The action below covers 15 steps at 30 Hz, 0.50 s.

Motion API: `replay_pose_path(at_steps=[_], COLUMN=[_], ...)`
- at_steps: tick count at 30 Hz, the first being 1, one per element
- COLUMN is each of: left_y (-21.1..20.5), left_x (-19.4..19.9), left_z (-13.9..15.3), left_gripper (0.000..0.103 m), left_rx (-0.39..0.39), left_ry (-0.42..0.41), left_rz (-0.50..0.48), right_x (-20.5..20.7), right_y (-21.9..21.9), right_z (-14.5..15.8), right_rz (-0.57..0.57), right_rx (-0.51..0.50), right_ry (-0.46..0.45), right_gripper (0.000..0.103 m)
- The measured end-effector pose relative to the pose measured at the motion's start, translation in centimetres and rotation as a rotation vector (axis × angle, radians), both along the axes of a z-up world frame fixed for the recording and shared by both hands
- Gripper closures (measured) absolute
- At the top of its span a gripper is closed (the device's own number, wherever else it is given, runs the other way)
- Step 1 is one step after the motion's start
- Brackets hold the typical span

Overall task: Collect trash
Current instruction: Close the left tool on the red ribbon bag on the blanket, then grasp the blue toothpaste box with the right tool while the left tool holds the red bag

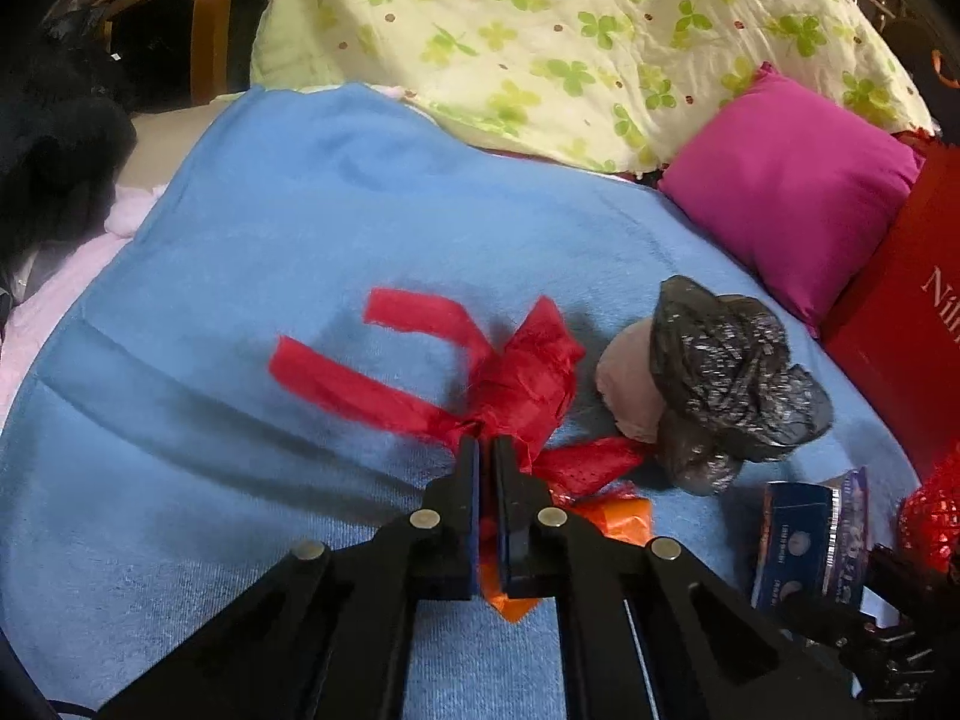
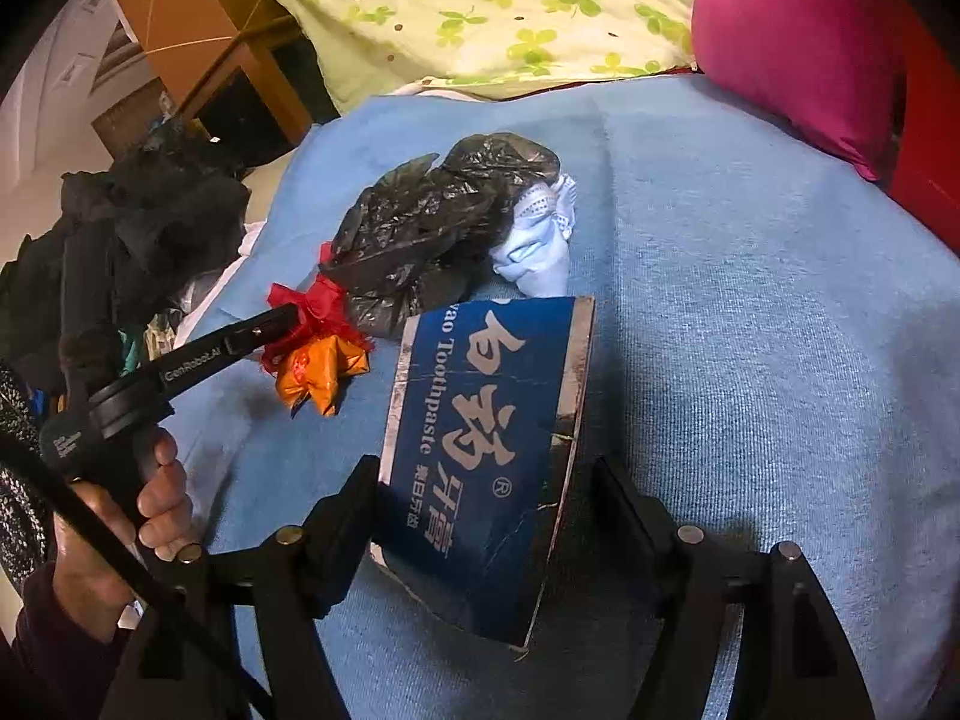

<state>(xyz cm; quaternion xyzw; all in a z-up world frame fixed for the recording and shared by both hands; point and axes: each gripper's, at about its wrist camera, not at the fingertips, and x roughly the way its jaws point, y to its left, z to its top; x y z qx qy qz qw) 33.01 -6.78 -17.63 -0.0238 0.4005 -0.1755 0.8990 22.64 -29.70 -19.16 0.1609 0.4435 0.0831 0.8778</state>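
On the blue blanket (image 1: 270,240), my left gripper (image 1: 487,441) is shut on the knotted neck of a crumpled red plastic bag (image 1: 528,372). An orange wrapper (image 1: 618,516) lies just under its fingers. To the right sits a black plastic bag (image 1: 738,372) with a pale wad (image 1: 627,387) against it. In the right wrist view my right gripper (image 2: 483,468) stands open around a blue toothpaste box (image 2: 480,450); the left finger (image 2: 348,516) is at its edge and the right finger (image 2: 627,516) stands slightly off it. The left gripper (image 2: 288,315) there pinches the red bag (image 2: 318,312).
A magenta pillow (image 1: 786,192) and a clover-print quilt (image 1: 570,30) lie at the back. A red carton (image 1: 900,330) and red mesh (image 1: 930,516) stand at the right. Dark clothing (image 2: 150,222) is piled at the left, before wooden furniture (image 2: 198,18). A hand (image 2: 162,498) holds the left gripper.
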Motion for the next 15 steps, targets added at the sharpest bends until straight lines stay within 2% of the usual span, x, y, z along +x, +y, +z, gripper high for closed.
replay_pose_path(at_steps=[6,9,12,15], left_y=[1.4,2.2,2.7,2.7], left_x=[-2.2,-3.5,-3.5,-3.3], left_z=[1.3,1.3,1.0,1.4], left_gripper=[0.099,0.099,0.099,0.099], left_rx=[-0.025,-0.016,-0.052,-0.055], left_ry=[0.002,0.035,0.063,0.042], left_rz=[-0.01,-0.002,0.003,-0.005], right_x=[-0.4,-0.5,-0.4,-0.3], right_y=[0.1,0.0,-0.1,0.1], right_z=[0.6,0.7,0.3,0.3], right_rz=[0.01,0.009,-0.004,-0.001], right_rx=[-0.021,-0.039,-0.043,-0.057], right_ry=[-0.009,0.004,0.032,0.034], right_gripper=[0.031,0.033,0.034,0.034])
